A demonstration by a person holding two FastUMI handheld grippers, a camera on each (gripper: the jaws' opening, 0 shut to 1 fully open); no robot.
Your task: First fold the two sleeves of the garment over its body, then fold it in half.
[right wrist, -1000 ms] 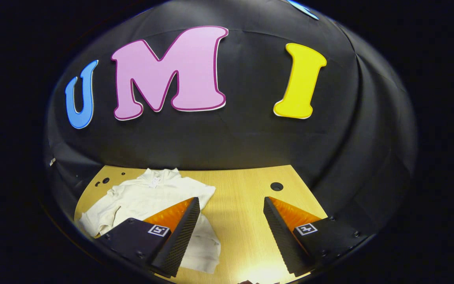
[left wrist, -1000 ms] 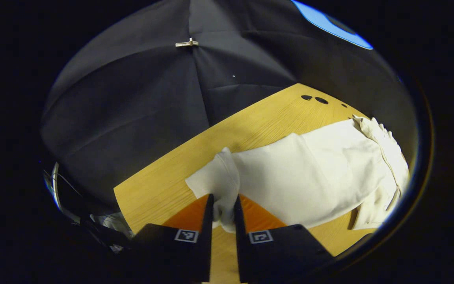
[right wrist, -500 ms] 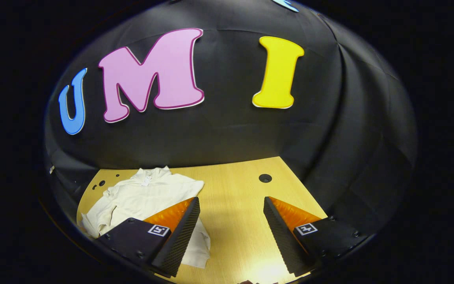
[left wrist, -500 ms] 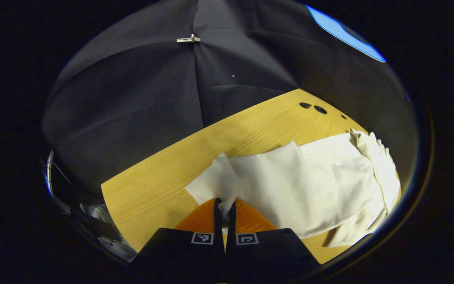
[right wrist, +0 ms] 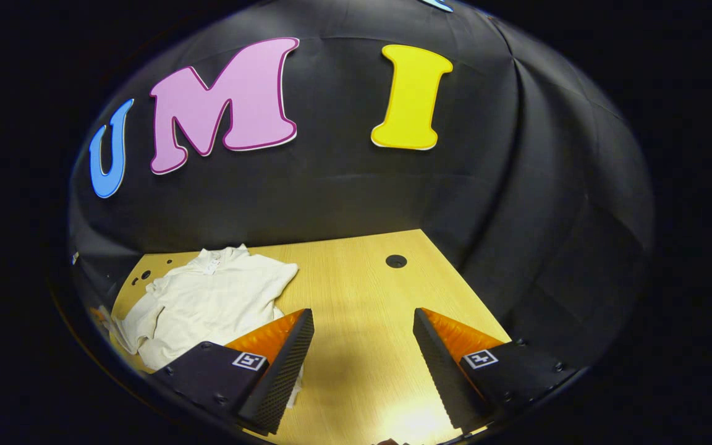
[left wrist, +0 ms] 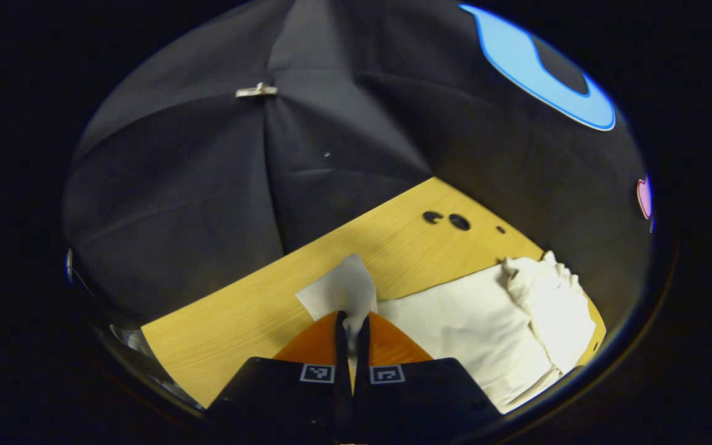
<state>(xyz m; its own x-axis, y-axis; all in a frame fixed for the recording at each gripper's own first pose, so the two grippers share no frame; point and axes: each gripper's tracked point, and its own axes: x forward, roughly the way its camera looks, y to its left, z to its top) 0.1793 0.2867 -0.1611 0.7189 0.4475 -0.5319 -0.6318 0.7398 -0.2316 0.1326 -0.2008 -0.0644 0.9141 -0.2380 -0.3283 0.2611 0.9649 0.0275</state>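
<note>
- the left gripper [left wrist: 351, 324] has its fingers pressed together on a pinch of white cloth, apparently a sleeve end or corner of the garment [left wrist: 479, 321]; the cloth stands up in a small peak above the fingertips, so the pinch seems meant to lift that piece clear of the wooden table [left wrist: 257, 309] for carrying.
- in the left gripper view the rest of the white garment lies on the table to the right of the pinch, its far end bunched into a rumpled heap near the table's edge.
- the right gripper [right wrist: 362, 337] has its fingers spread wide with nothing between them, hovering over bare table [right wrist: 362, 290]; it looks parked out of the way, free for its own sleeve.
- in the right gripper view the garment [right wrist: 207, 300] lies at the left of the table, collar toward the wall.
- judgement: this is the first sleeve fold, barely begun; the held cloth needs carrying across the body and laying flat.
- risk: a thin pinch of soft cloth may slip or drag the body along.
</note>
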